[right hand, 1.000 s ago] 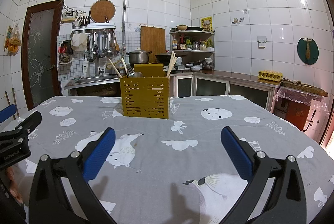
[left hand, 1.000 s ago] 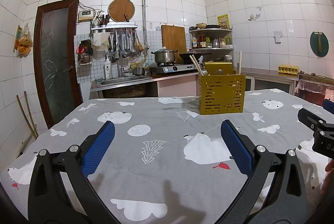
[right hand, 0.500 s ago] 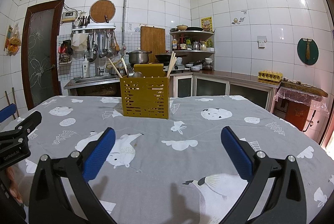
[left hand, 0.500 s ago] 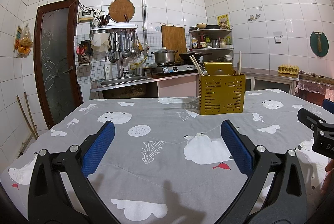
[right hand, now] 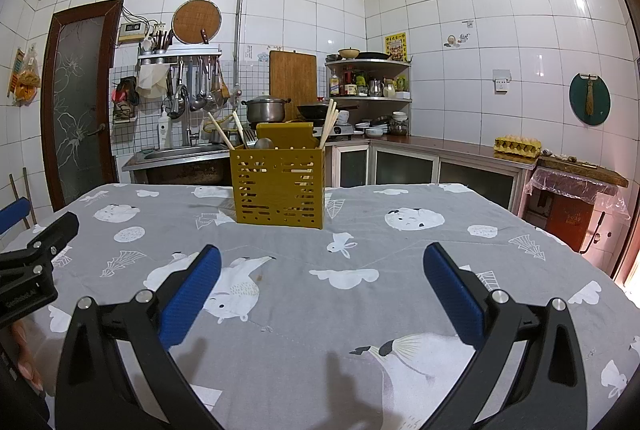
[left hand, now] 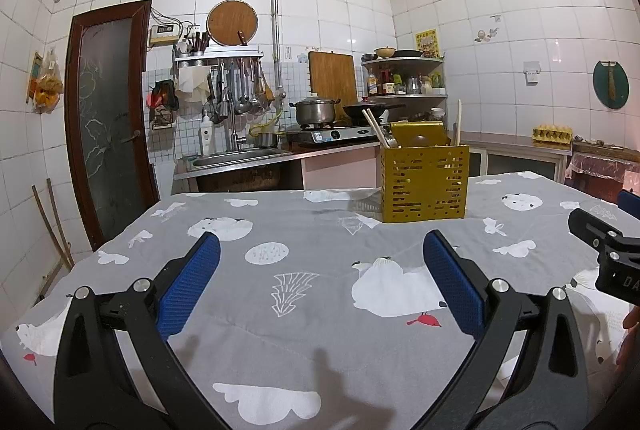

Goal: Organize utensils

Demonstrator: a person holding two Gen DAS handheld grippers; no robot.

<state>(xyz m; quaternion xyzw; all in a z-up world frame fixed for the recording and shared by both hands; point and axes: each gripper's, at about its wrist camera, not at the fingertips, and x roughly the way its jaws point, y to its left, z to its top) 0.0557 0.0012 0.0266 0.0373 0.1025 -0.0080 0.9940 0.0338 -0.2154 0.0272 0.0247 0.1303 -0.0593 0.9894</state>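
A yellow slotted utensil holder (left hand: 425, 183) stands upright on the far side of the table; it also shows in the right wrist view (right hand: 280, 185). Chopsticks (right hand: 329, 123), a spoon and a fork stick out of its top. My left gripper (left hand: 320, 270) is open and empty, low over the near table, well short of the holder. My right gripper (right hand: 320, 278) is open and empty, also well short of it. Each gripper shows at the edge of the other's view.
The table is covered by a grey cloth with white animal prints (right hand: 400, 270). Behind it are a sink (left hand: 236, 157), a stove with a pot (left hand: 314, 109), hanging kitchen tools and corner shelves. A counter with an egg tray (right hand: 518, 143) runs along the right wall.
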